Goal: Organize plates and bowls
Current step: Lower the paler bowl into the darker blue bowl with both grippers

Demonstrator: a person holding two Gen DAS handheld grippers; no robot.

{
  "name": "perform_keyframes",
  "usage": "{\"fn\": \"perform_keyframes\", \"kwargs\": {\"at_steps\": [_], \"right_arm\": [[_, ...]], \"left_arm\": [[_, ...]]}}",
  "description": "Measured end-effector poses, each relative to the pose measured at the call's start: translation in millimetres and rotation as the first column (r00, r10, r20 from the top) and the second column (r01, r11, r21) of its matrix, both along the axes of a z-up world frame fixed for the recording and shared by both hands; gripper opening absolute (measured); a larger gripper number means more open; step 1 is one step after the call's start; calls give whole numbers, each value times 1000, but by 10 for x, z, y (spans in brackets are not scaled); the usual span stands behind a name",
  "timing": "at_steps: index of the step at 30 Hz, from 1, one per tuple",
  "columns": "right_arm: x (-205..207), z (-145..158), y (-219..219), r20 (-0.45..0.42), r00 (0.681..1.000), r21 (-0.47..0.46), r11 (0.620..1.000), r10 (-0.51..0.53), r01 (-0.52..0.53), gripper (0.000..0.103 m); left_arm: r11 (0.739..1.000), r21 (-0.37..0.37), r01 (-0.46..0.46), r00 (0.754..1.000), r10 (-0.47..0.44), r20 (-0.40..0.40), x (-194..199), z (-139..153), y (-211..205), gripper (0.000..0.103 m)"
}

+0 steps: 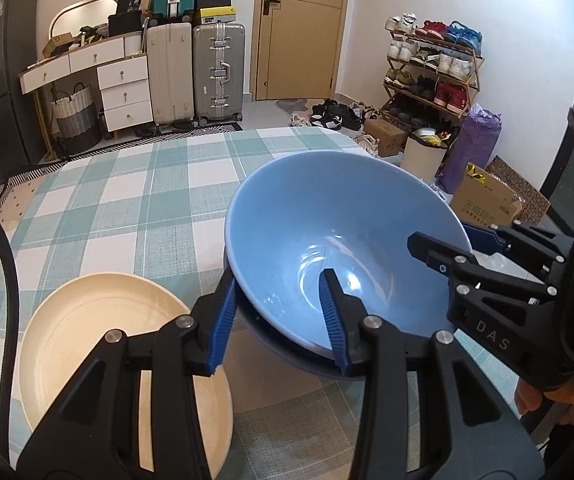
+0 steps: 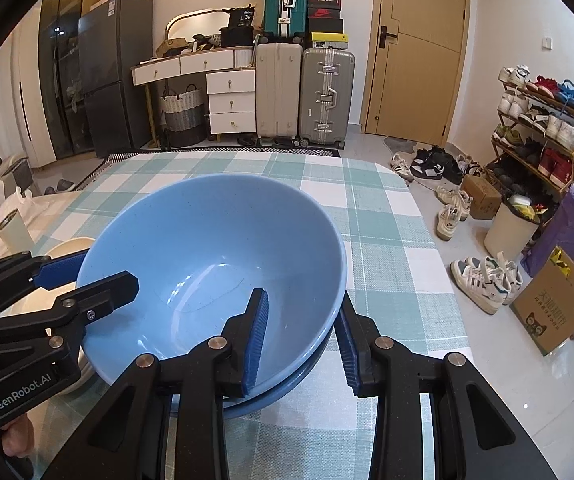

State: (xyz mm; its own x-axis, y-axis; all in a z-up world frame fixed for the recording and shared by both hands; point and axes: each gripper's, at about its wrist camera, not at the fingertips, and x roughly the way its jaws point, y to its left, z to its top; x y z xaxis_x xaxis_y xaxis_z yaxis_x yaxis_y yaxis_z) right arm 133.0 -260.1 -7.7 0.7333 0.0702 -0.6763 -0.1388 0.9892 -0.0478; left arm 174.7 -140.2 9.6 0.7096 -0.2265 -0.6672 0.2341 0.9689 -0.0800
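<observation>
A light blue bowl (image 1: 307, 216) (image 2: 207, 240) sits nested in a darker blue bowl (image 1: 271, 340) (image 2: 275, 396) on the checked tablecloth (image 1: 147, 200). My left gripper (image 1: 277, 276) (image 2: 103, 270) is shut on the stack's left rim, one finger inside the upper bowl and one outside. The right gripper (image 2: 303, 304) (image 1: 443, 240) clamps the opposite rim the same way. Whether the lower bowl rests on the cloth I cannot tell. A cream plate (image 1: 107, 340) lies just left of the bowls, partly under my left gripper.
A tape roll (image 2: 13, 232) and a white bag lie at the table's left side. The table's right edge (image 2: 435, 240) drops to a floor with shoes, cardboard boxes (image 2: 555, 304) and a bin. A black cable (image 1: 7, 280) hangs at the left. A hand (image 1: 535, 400) holds the right gripper.
</observation>
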Motion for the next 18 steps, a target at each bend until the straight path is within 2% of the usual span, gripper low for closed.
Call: {"fn": "perform_keyframes", "kwargs": {"at_steps": [5,8,14,18], "right_arm": [[-19,-21,44,14,1000,-35,999,-7,8,35],[-26,-27,66,14,1000,-41,999,4,-3,41],[-49,-31,77,19,999,-65,998,28,-26,42],[-34,-36,14,10,1000,-50,998,28,-28,43]], "left_arm": [[1000,16,10,1000,-10,9,-4,-34,16,37],[1000,22,6,1000,-7,16,-10,-45,9,37],[997,73,-2,1000,1,25,-16,-76,-33,38],[998,57,11,1000,-12,12,0,-83,-17,43]]}}
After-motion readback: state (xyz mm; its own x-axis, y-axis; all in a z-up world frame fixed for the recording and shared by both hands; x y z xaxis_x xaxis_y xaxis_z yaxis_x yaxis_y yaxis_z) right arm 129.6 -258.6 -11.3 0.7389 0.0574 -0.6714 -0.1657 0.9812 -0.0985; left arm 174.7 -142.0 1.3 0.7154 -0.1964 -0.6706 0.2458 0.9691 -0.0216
